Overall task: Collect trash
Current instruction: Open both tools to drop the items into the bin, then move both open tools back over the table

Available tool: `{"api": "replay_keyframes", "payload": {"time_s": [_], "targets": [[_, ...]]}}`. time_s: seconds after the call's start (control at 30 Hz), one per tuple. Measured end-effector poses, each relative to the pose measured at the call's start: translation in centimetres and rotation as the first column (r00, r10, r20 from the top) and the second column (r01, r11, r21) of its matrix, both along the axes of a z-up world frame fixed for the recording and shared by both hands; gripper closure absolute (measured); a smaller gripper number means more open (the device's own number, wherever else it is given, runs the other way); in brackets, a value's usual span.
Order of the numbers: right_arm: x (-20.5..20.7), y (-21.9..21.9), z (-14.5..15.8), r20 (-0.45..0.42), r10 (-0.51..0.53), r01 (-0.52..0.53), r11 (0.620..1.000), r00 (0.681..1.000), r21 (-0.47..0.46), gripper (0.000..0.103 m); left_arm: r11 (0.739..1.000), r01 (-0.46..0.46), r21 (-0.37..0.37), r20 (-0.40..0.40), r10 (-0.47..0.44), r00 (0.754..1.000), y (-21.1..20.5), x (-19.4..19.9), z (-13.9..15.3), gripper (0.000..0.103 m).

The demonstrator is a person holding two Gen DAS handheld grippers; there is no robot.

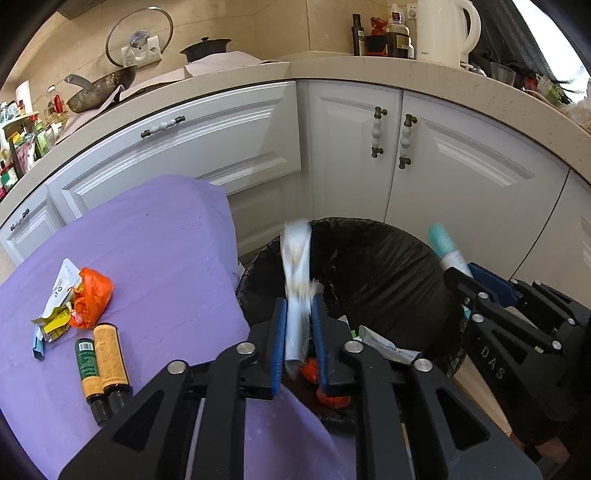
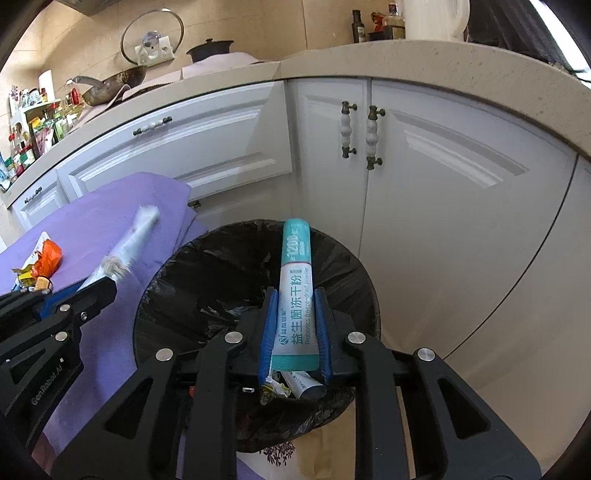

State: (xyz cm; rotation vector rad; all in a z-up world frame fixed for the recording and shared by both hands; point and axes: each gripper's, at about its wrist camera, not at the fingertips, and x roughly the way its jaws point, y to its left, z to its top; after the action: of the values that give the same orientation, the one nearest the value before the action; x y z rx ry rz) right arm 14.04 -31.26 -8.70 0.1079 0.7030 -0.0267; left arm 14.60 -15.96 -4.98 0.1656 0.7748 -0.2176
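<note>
Both tools angled down over black-lined bin (image 2: 255, 302), lower centre. Left tool (image 1: 299, 306) loosely brackets blurred pale wrapper (image 1: 295, 266); right tool (image 2: 293, 299) loosely brackets teal-white sachet (image 2: 295, 291).

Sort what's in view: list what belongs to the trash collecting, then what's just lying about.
Job: bin; teal sachet in right gripper; pale stick pack in left gripper; orange wrapper, torn packets, two small bottles on the purple cloth.

Lying about: wok, glass lid, kettle, sauce bottles.
</note>
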Motion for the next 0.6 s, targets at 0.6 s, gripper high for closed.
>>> {"api": "replay_keyframes", "payload": {"time_s": [0.6], "targets": [[-1.2, 6.6, 2.0, 0.018, 0.087, -0.088, 0.996, 0.996, 0.023, 0.042, 0.984, -0.180, -0.014, 0.013, 0.180, 0.984, 8.3, -2.1, 1.7, 0.040]]}}
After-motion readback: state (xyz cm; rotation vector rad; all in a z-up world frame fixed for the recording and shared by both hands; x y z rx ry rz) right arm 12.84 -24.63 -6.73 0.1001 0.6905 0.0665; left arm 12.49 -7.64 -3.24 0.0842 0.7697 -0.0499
